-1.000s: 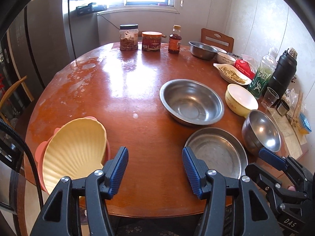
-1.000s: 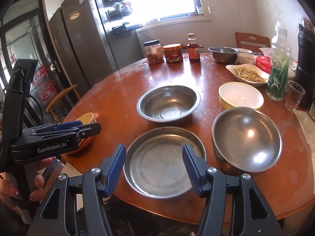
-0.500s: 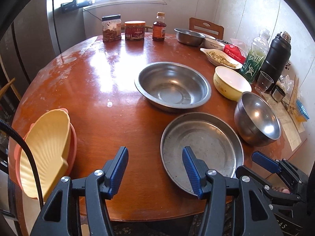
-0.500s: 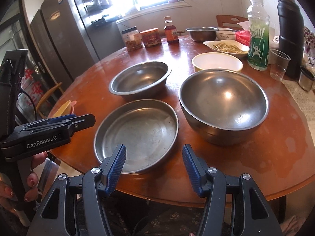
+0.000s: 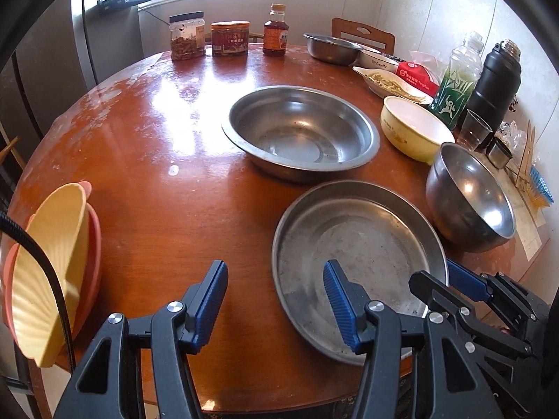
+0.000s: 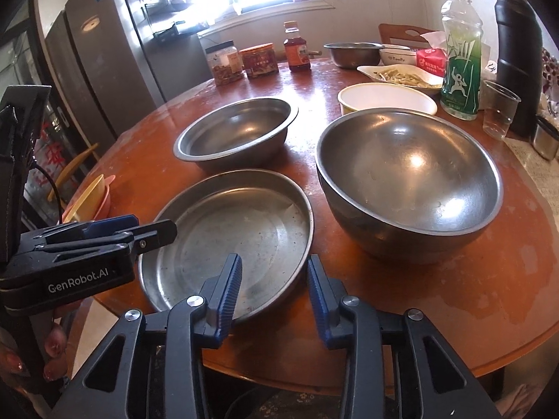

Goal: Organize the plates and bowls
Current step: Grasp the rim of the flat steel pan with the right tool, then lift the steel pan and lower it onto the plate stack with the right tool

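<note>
- Closing in, your right gripper (image 6: 274,288) has just been narrowing its jaws; nothing held; the steel plate's (image 6: 223,230) near rim sits between them, untouched
- Your left gripper (image 5: 276,300) hangs half-open, empty; plate just right, counter (image 5: 167,188) beneath

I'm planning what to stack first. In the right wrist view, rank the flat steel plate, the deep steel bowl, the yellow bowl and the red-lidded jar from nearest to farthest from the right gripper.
From the right gripper:
1. Flat steel plate, its near rim between the fingers.
2. Deep steel bowl, ahead to the right.
3. Yellow bowl, behind the deep bowl.
4. Red-lidded jar, at the far edge.
</note>
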`<state>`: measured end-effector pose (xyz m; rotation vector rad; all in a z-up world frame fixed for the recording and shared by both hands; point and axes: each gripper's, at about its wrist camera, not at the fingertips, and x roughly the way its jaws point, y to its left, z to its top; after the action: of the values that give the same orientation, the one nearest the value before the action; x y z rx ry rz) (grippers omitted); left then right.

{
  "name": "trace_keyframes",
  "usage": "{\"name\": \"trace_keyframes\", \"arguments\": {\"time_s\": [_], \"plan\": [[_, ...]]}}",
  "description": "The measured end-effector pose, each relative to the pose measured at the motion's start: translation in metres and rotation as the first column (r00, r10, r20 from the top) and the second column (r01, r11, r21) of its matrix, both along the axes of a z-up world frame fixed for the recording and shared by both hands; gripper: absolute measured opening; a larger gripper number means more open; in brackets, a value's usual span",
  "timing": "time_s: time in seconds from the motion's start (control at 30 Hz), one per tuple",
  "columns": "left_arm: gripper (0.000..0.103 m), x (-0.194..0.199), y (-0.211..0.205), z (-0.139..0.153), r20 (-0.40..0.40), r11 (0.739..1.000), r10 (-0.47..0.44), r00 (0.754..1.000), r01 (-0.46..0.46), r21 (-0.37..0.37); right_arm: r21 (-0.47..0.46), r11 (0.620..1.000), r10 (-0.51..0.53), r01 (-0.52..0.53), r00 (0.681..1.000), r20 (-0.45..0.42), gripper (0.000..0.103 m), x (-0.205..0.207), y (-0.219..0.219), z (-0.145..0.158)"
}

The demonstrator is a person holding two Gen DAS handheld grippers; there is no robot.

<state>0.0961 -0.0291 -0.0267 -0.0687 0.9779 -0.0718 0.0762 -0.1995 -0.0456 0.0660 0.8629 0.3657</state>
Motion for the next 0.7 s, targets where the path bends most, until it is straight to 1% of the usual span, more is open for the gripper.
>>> {"name": "trace_keyframes", "arguments": {"time_s": [0.07, 0.1, 0.2, 0.3, 0.4, 0.47, 0.7], "plan": [[0.056, 0.001, -0.003, -0.003, 0.000, 1.000, -0.006, 1.000, 0.006, -0.010, -0.006, 1.000, -0.002, 0.002, 1.000, 0.011, 0.031, 0.001, 0.000, 0.000], [0.052, 0.002, -0.005, -0.006, -0.005, 1.000, -0.014, 1.000, 0.014, -0.018, -0.006, 1.000, 0.000, 0.000, 1.000, 0.014, 0.030, 0.001, 0.001, -0.001], [0.047, 0.000, -0.011, -0.006, 0.003, 0.999, -0.027, 1.000, 0.027, -0.023, -0.013, 1.000, 0.006, -0.006, 1.000, 0.013, 0.027, 0.002, 0.003, -0.001], [0.046, -0.003, -0.015, -0.006, 0.017, 1.000, -0.028, 0.999, 0.028, 0.000, -0.029, 1.000, 0.003, -0.003, 1.000, 0.017, 0.027, 0.002, 0.004, -0.001], [0.046, -0.006, -0.012, -0.005, 0.012, 0.999, -0.031, 0.999, 0.031, -0.014, -0.029, 1.000, 0.003, -0.003, 1.000, 0.016, 0.027, 0.001, 0.003, 0.000], [0.046, -0.008, -0.011, -0.003, 0.014, 1.000, -0.029, 0.999, 0.030, -0.011, -0.034, 0.999, 0.008, -0.007, 1.000, 0.019, 0.027, -0.001, 0.005, 0.001], [0.046, -0.025, -0.003, 0.011, 0.047, 1.000, -0.014, 0.999, 0.014, -0.008, -0.032, 0.999, 0.037, -0.035, 0.998, 0.057, 0.027, -0.015, 0.013, 0.015]]}}
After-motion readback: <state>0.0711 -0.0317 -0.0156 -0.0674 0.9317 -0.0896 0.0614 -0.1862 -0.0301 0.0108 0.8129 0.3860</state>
